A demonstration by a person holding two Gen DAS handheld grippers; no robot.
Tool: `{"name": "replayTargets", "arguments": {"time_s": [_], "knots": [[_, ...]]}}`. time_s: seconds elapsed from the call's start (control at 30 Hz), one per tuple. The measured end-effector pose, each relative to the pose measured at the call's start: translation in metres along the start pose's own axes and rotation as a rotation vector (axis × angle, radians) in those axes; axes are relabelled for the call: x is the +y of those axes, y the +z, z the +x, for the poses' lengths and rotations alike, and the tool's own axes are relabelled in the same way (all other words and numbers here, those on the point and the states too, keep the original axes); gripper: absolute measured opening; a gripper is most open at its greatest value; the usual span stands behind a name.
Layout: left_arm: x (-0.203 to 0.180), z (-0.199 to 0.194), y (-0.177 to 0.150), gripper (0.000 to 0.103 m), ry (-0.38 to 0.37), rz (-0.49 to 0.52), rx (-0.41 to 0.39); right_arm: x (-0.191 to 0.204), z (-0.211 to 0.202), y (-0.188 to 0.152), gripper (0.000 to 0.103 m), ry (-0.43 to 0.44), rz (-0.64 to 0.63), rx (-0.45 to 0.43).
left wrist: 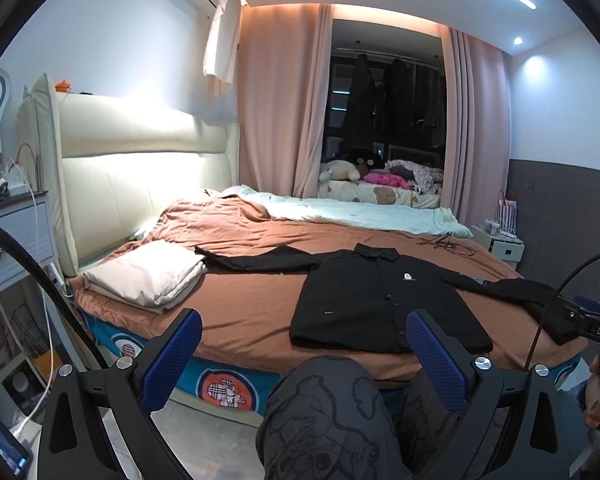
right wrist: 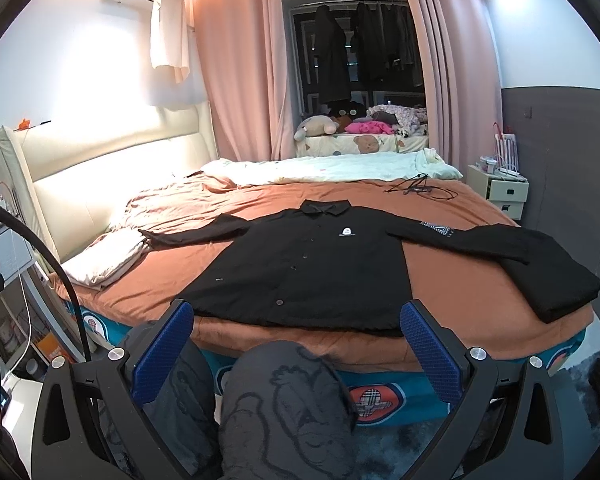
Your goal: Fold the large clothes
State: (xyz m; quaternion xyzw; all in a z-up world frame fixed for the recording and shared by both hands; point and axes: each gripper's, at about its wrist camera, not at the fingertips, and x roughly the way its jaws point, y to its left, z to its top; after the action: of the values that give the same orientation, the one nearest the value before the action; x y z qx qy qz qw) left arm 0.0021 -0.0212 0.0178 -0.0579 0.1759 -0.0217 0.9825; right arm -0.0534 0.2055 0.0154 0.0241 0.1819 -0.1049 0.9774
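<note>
A large black button-up jacket (left wrist: 384, 300) lies flat, front up, on the orange bed sheet (left wrist: 244, 316), collar away from me, both sleeves spread out sideways. It also shows in the right wrist view (right wrist: 312, 268). Its right sleeve end (right wrist: 548, 284) lies near the bed's right corner. My left gripper (left wrist: 304, 340) is open and empty, held in front of the bed's near edge, apart from the jacket. My right gripper (right wrist: 296, 332) is open and empty, just short of the jacket's hem.
A folded cream cloth (left wrist: 148, 276) lies at the bed's left. A pale blanket (left wrist: 356, 212) and black cables (right wrist: 416, 188) lie at the far side. My knee (left wrist: 320, 412) is below the grippers. A nightstand (left wrist: 12, 236) stands left, a small cabinet (right wrist: 500, 188) right.
</note>
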Motion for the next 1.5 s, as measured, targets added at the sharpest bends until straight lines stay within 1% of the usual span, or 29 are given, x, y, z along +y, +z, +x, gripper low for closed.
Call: {"name": "replayTargets", "arguments": {"time_s": [0.07, 0.17, 0.23, 0.4, 0.5, 0.6, 0.7, 0.8, 1.0, 1.07, 1.13, 1.33, 1.47, 1.5], "knots": [[0.001, 0.003, 0.002, 0.103, -0.004, -0.013, -0.021, 0.001, 0.006, 0.004, 0.103, 0.002, -0.002, -0.002], [0.006, 0.016, 0.006, 0.102, -0.005, -0.024, -0.005, 0.0, 0.014, 0.007, 0.103, 0.006, -0.009, 0.003], [0.007, 0.023, 0.006, 0.102, -0.008, -0.042, -0.011, 0.0, 0.021, 0.011, 0.103, 0.009, -0.016, 0.004], [0.017, 0.051, 0.014, 0.102, 0.011, -0.063, 0.022, 0.003, 0.052, 0.027, 0.103, 0.024, -0.039, 0.023], [0.021, 0.072, 0.018, 0.102, 0.033, -0.06, 0.044, 0.001, 0.069, 0.037, 0.103, 0.046, -0.045, 0.031], [0.028, 0.095, 0.025, 0.102, 0.045, -0.069, 0.064, -0.003, 0.092, 0.049, 0.103, 0.05, -0.056, 0.04], [0.035, 0.123, 0.032, 0.102, 0.068, -0.069, 0.086, -0.005, 0.12, 0.061, 0.103, 0.064, -0.057, 0.059], [0.04, 0.151, 0.042, 0.102, 0.09, -0.065, 0.093, -0.006, 0.145, 0.074, 0.103, 0.073, -0.06, 0.073], [0.054, 0.22, 0.049, 0.102, 0.136, -0.038, 0.178, -0.008, 0.196, 0.097, 0.103, 0.09, -0.085, 0.091], [0.06, 0.236, 0.05, 0.102, 0.145, -0.035, 0.188, -0.009, 0.216, 0.105, 0.103, 0.107, -0.083, 0.109], [0.069, 0.259, 0.052, 0.102, 0.155, -0.037, 0.214, -0.011, 0.235, 0.113, 0.103, 0.123, -0.08, 0.126], [0.099, 0.325, 0.067, 0.095, 0.175, -0.063, 0.262, -0.015, 0.285, 0.138, 0.103, 0.135, -0.1, 0.16], [0.115, 0.359, 0.076, 0.092, 0.188, -0.061, 0.288, -0.017, 0.316, 0.152, 0.103, 0.14, -0.118, 0.177], [0.12, 0.368, 0.078, 0.09, 0.189, -0.065, 0.296, -0.016, 0.325, 0.156, 0.103, 0.144, -0.118, 0.183]]}}
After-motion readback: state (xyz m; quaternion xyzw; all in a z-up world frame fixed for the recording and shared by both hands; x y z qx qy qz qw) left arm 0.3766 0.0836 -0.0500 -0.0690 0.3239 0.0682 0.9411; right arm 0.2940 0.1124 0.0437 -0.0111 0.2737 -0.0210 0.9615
